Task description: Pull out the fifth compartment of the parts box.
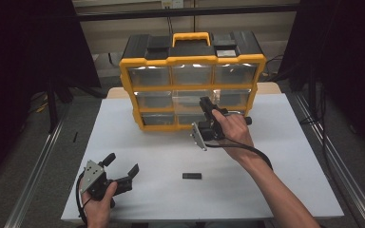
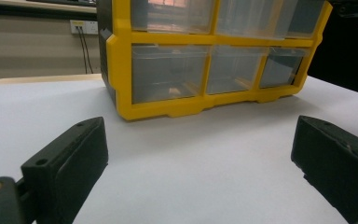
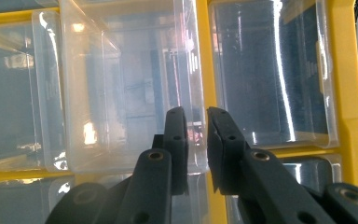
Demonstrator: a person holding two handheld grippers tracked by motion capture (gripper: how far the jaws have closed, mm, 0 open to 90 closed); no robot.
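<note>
Glossy clear plastic drawer (image 3: 130,88), seemingly smooth.

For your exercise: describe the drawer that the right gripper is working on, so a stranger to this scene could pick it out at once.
Start at the yellow and black drawer cabinet standing at the far side of the white table. Look at its middle row, middle column: that clear plastic drawer has the right gripper shut on its front edge. Unlike its flush neighbours, it sticks out from the frame.

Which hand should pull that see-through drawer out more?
Right, most likely. The right gripper is already pinched on the clear drawer's front edge, while the left gripper rests open on the table, away from the organizer.
</note>
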